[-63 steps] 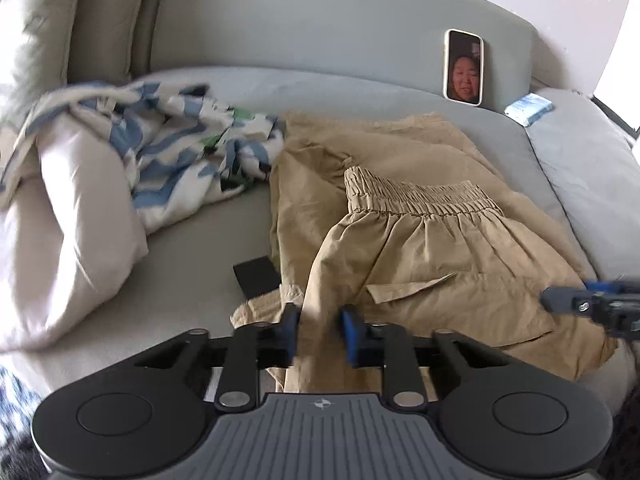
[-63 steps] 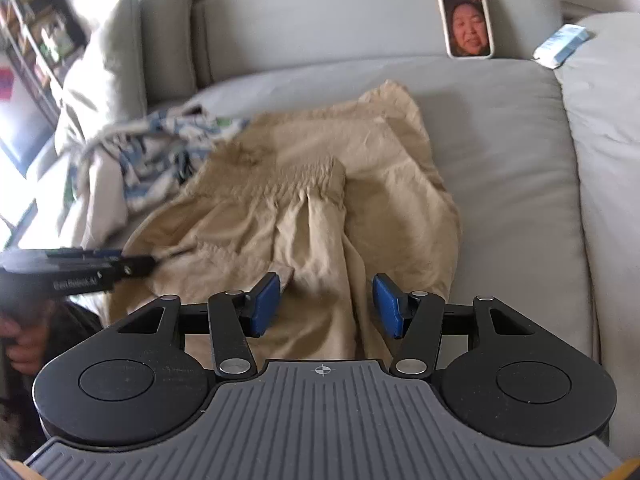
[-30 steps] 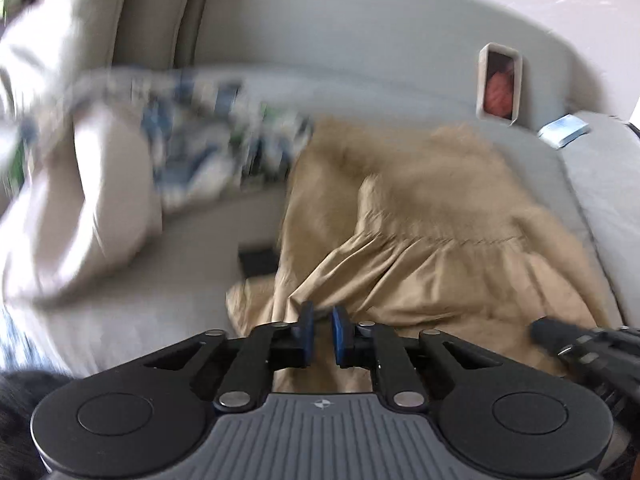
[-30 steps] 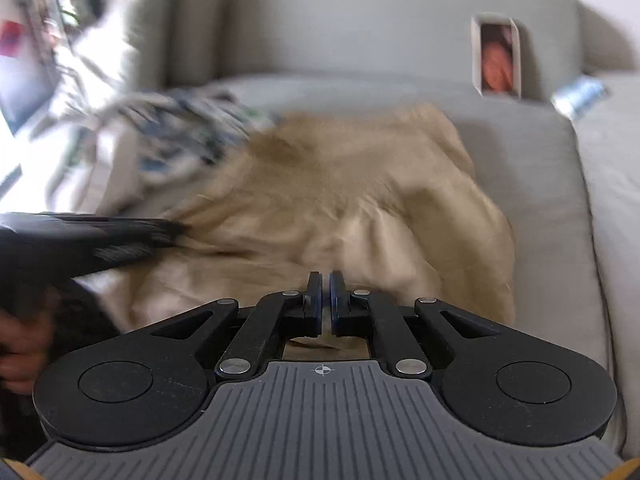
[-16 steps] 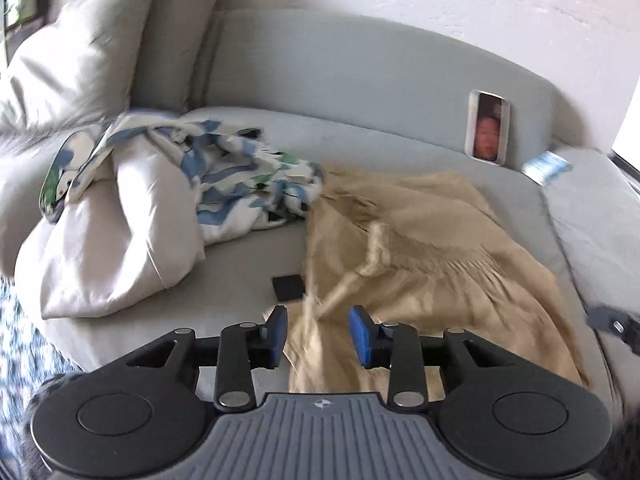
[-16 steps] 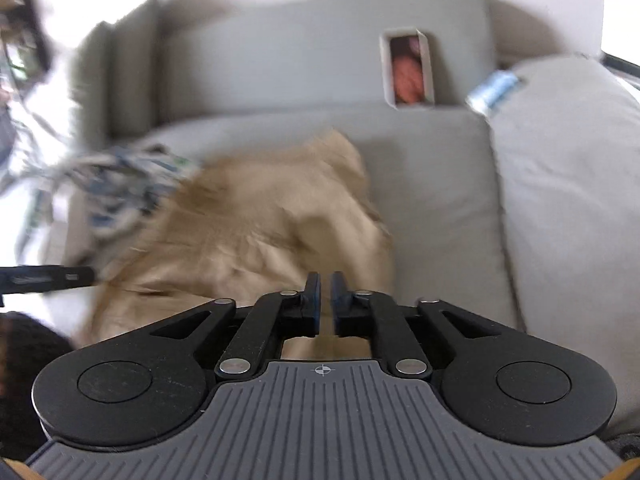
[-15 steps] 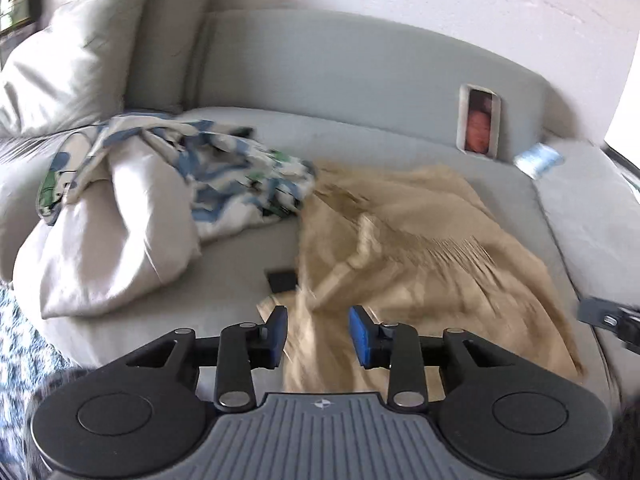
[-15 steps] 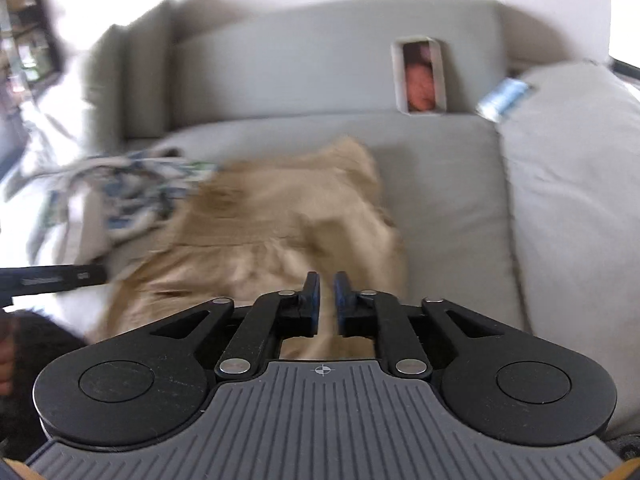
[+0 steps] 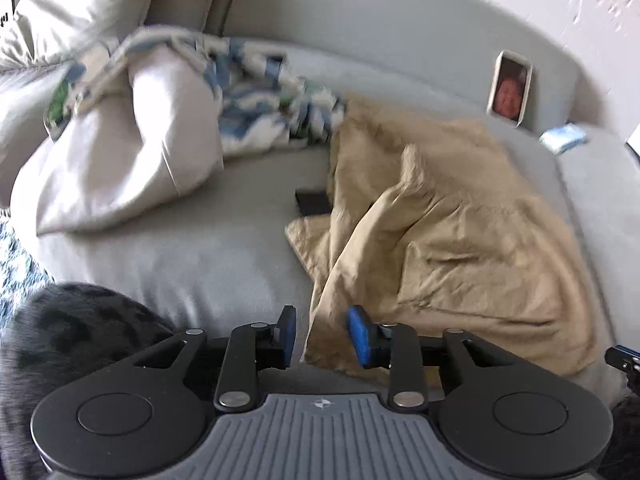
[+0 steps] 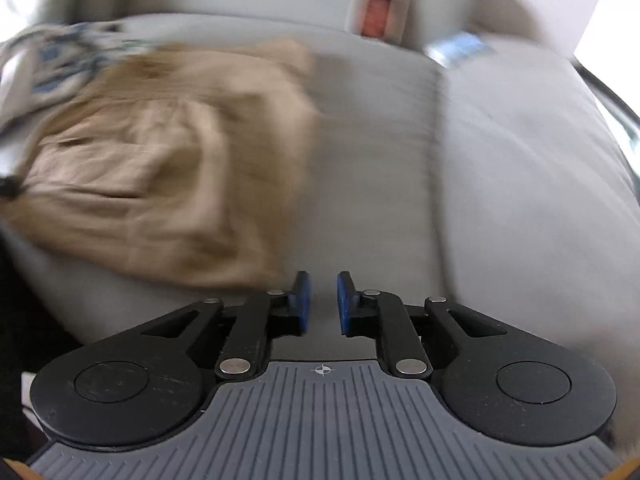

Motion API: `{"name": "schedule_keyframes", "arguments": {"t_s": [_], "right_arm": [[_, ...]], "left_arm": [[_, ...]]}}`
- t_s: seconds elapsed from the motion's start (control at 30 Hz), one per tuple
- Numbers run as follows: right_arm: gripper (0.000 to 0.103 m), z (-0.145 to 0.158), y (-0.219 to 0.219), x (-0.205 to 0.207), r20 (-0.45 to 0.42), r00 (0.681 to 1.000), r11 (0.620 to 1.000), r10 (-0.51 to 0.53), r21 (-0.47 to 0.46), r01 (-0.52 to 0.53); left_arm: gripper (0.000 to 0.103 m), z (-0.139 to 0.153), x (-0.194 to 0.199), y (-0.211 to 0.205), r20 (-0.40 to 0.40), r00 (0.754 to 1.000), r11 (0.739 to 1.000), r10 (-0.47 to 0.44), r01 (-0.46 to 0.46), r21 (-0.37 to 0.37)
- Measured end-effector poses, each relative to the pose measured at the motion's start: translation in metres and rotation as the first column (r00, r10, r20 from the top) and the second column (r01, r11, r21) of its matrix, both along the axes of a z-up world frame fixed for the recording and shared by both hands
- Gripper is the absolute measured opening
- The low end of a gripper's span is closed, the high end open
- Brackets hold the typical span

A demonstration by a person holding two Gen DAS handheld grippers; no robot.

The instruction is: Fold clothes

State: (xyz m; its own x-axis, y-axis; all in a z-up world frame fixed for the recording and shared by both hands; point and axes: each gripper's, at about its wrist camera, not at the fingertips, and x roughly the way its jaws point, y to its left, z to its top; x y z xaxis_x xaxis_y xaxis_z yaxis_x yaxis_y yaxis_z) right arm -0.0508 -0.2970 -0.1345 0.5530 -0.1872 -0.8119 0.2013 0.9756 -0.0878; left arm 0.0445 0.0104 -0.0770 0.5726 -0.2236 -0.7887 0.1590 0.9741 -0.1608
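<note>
Tan garment (image 9: 452, 216) lies in a loose heap on the grey sofa (image 9: 168, 256), toward the front of the seat cushion, its near hem reaching the cushion's front edge. It is rumpled, with one layer thrown diagonally over another and a gathered waistband only dimly visible in the middle; no clean fold line can be made out. Left tongs (image 9: 321, 336) are spread, blue pads apart, with the near left corner of the tan cloth lying between and just beyond them; nothing is pinched. Right tongs (image 10: 322, 304) are parted by a narrow gap, empty, positioned over bare cushion just beside the garment's right edge (the right wrist view is heavily motion-blurred, so fine detail of the cloth there is unreadable). A blue-and-white patterned cloth (image 9: 260, 100) sits crumpled further back on the left, draped partly over a pale pillow (image 9: 132, 160); it looks untouched. A small dark flat object (image 9: 312, 202) lies on the seat, its right end tucked under the tan cloth's left edge. A phone (image 9: 510, 88) leans on the backrest, and a small pale-blue packet (image 9: 564, 138) rests near it. Judgement on progress: early. The tan piece appears laid out roughly but not flattened or folded, and the patterned piece has yet to be started. What is left: smooth the tan garment, fold it, set it aside, then do the same for the patterned one.
</note>
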Motion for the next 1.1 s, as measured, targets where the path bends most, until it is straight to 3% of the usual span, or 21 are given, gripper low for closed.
{"name": "schedule_keyframes", "arguments": {"t_s": [0.13, 0.23, 0.3, 0.37, 0.47, 0.53, 0.57, 0.63, 0.7, 0.83, 0.93, 1.03, 1.1], "right_arm": [[0.02, 0.023, -0.018, -0.009, 0.116, 0.993, 0.989, -0.035, 0.15, 0.017], [0.02, 0.025, -0.005, 0.002, 0.162, 0.987, 0.964, 0.022, 0.26, -0.064], [0.02, 0.015, 0.007, 0.012, 0.157, 0.985, 0.953, 0.067, 0.282, -0.11], [0.02, 0.003, 0.018, 0.022, 0.142, 0.984, 0.949, 0.104, 0.281, -0.141], [0.012, -0.013, 0.013, 0.029, 0.092, 0.993, 0.965, 0.078, 0.245, -0.098], [0.011, -0.012, 0.006, 0.028, 0.07, 0.997, 0.969, 0.033, 0.242, -0.049], [0.014, -0.004, 0.004, 0.026, 0.07, 0.997, 0.975, 0.014, 0.218, -0.029], [0.02, 0.014, 0.001, 0.022, 0.102, 0.995, 0.98, -0.001, 0.197, -0.019], [0.02, 0.031, 0.001, 0.026, 0.151, 0.988, 0.968, 0.016, 0.243, -0.053], [0.02, 0.04, 0.022, 0.071, 0.193, 0.976, 0.953, 0.105, 0.262, -0.154], [0.02, 0.029, 0.037, 0.111, 0.172, 0.975, 0.948, 0.14, 0.26, -0.182], [0.02, 0.011, 0.044, 0.141, 0.149, 0.981, 0.951, 0.126, 0.264, -0.163], [0.02, -0.008, 0.048, 0.157, 0.077, 0.988, 0.963, 0.133, 0.224, -0.147]], "left_arm": [[0.029, 0.016, -0.005, -0.004, 0.091, 0.996, 0.999, -0.02, 0.017, 0.031], [0.029, 0.0, 0.006, -0.014, 0.037, 0.999, 0.998, -0.01, 0.007, 0.07], [0.031, -0.013, 0.011, -0.017, 0.006, 1.0, 0.997, 0.004, -0.004, 0.075], [0.04, -0.023, 0.014, -0.014, -0.017, 0.999, 0.997, 0.032, -0.03, 0.066], [0.044, -0.021, 0.017, -0.001, -0.051, 0.997, 0.998, 0.057, -0.056, 0.025], [0.04, -0.005, 0.012, 0.002, 0.011, 0.997, 0.995, 0.072, -0.072, 0.071], [0.033, 0.003, 0.009, 0.004, 0.043, 0.996, 0.992, 0.078, -0.082, 0.094], [0.037, 0.022, 0.006, -0.001, 0.136, 0.991, 0.996, 0.013, -0.024, 0.08], [0.038, 0.035, 0.012, -0.013, 0.174, 0.982, 0.997, -0.071, 0.068, 0.023], [0.038, 0.034, 0.045, -0.061, 0.211, 0.963, 0.986, -0.169, 0.162, 0.049], [0.037, 0.022, 0.076, -0.087, 0.173, 0.967, 0.982, -0.185, 0.176, 0.065], [0.039, -0.007, 0.108, -0.099, 0.045, 0.985, 0.979, -0.164, 0.158, 0.125], [0.047, -0.027, 0.124, -0.093, -0.024, 0.989, 0.986, -0.146, 0.147, 0.08]]}}
